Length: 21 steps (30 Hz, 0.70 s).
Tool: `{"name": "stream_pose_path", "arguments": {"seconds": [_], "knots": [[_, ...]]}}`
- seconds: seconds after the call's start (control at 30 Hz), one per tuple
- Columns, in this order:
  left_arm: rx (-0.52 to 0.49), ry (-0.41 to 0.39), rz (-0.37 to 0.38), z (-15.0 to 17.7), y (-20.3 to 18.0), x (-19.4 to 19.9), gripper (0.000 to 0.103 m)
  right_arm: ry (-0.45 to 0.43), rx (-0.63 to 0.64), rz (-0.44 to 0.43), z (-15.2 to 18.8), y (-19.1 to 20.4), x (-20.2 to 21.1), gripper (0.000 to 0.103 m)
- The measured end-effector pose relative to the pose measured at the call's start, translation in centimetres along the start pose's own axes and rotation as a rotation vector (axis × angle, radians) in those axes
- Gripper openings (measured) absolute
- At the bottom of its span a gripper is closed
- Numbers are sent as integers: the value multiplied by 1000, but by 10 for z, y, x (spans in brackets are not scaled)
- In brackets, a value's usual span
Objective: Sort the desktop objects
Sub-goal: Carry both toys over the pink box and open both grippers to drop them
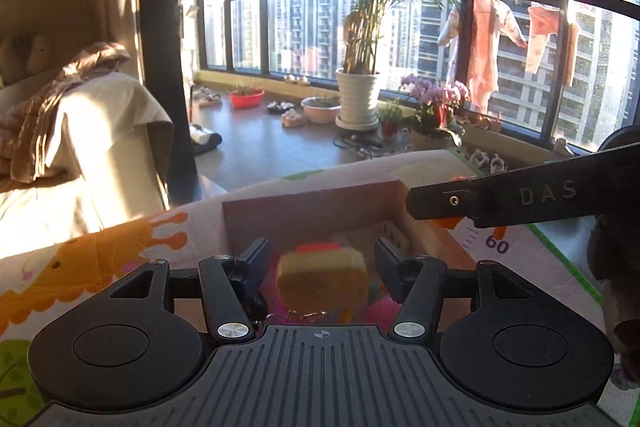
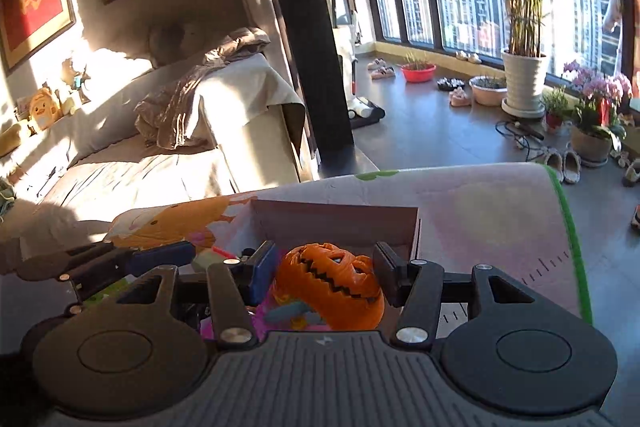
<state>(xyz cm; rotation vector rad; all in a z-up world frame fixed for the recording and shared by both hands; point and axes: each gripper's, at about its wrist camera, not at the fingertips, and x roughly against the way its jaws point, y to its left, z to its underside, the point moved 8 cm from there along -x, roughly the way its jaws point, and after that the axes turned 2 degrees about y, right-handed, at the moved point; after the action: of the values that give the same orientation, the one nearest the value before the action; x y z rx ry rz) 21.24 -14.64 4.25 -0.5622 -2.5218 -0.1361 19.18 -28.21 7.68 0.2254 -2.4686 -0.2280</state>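
A cardboard box [image 1: 312, 215] sits on the patterned play mat [image 1: 120, 247]; it also shows in the right wrist view [image 2: 336, 217]. My left gripper [image 1: 322, 263] is open above the box, and a yellow block toy with a red top [image 1: 322, 277] lies between its jaws without touching them. My right gripper [image 2: 326, 273] is open above the box, and an orange jack-o'-lantern pumpkin [image 2: 332, 285] sits between its jaws among other toys. The right gripper's finger [image 1: 500, 201] crosses the left wrist view from the right. The left gripper [image 2: 120, 263] shows at the left in the right wrist view.
Pink and other small toys [image 2: 280, 311] fill the box bottom. A bed with a brown blanket [image 2: 192, 107] stands to the left. A dark pillar [image 2: 316, 47], potted plants [image 2: 524, 83] and slippers [image 2: 560, 163] stand on the floor beyond the mat's far edge.
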Motion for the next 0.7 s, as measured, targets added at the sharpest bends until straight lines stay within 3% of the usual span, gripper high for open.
{"name": "stream_pose_path", "arguments": {"seconds": [0.07,0.27,0.5,0.7], "knots": [[16,13,7,10,7,4,79,48,-34,7,7,-6,-21,53],[19,53,-23,49,27,53,95,59,22,53,37,2,-27,53],[51,105,-66,102,47,114,96,-9,163,6,72,42,38,64],[147,180,-129,145,64,138,99,116,313,-108,149,90,70,66]]}}
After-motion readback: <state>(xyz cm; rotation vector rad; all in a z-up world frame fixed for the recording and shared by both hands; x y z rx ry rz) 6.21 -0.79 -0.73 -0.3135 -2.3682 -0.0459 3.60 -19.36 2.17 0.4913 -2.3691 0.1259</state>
